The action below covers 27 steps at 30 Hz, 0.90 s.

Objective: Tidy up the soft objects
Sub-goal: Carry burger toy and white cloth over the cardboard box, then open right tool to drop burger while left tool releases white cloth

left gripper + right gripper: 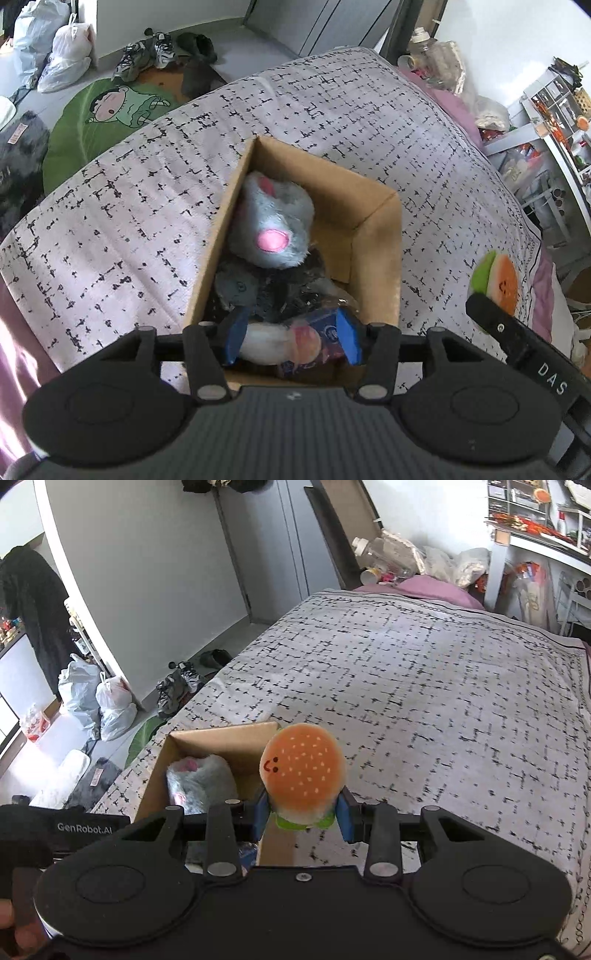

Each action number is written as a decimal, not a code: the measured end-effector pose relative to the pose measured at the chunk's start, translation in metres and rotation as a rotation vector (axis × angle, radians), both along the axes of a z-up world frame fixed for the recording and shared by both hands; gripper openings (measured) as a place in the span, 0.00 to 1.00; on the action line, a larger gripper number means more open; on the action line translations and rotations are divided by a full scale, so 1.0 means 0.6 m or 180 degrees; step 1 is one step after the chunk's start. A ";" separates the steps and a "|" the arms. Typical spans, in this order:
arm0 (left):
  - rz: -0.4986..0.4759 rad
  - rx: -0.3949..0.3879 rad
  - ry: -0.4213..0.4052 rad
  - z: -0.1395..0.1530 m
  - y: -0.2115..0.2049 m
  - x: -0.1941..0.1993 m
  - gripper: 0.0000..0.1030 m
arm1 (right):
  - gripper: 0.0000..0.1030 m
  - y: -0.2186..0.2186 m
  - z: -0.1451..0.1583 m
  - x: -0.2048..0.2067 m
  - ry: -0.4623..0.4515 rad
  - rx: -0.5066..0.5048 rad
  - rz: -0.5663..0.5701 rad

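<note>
Each handheld gripper, the left gripper (291, 338) and the right gripper (303, 818), has a matte black ribbed body, two round black discs, silver screws and blue finger pads (260, 818). White lettering reads "GenRobot.AI" and "DAS". Bare fingertips show at one edge.

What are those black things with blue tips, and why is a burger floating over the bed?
They are two grabbing tools, each held by a person, with a camera on each that looks along its two blue fingers. One picture comes from the left tool, the other from the right tool. Both look down at a bed with a cardboard box on it. Inside the box lie a grey plush and some other soft things. The burger toy is not floating: the right gripper is squeezing it between its fingers, next to the box. The left gripper hangs open over the box, holding nothing that I can see.
</note>
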<state>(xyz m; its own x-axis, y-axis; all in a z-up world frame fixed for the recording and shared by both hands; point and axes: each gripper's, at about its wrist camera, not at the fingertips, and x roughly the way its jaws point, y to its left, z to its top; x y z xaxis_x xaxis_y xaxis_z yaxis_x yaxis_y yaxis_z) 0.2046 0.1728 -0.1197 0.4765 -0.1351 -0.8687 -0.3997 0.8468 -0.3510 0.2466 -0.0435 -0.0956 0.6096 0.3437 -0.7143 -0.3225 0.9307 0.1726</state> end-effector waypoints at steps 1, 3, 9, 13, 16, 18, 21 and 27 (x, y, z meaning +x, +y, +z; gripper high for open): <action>0.0010 0.0007 0.0003 -0.001 0.003 0.001 0.51 | 0.36 0.005 0.000 0.003 0.0003 0.0001 0.0016; 0.0042 0.0001 0.0008 -0.001 0.011 0.002 0.51 | 0.36 0.017 0.000 0.010 0.0018 0.0009 0.0042; 0.0132 -0.0008 0.0009 -0.001 0.035 0.002 0.51 | 0.36 0.051 0.004 0.030 0.0040 0.0052 0.0132; 0.0197 -0.0005 0.0022 0.000 0.049 -0.002 0.51 | 0.36 0.077 0.006 0.041 0.0038 0.0081 0.0213; 0.0213 0.0001 0.0018 0.006 0.057 -0.005 0.51 | 0.38 0.094 0.006 0.047 0.0058 0.0133 0.0285; 0.0235 0.0008 -0.0010 0.012 0.063 -0.009 0.52 | 0.44 0.103 0.005 0.049 0.0059 0.0166 0.0308; 0.0272 0.0014 -0.0010 0.016 0.070 -0.014 0.52 | 0.52 0.109 0.008 0.049 0.0052 0.0123 0.0311; 0.0293 0.0100 -0.0028 0.030 0.068 -0.022 0.59 | 0.68 0.087 0.024 0.034 -0.0009 0.0119 0.0255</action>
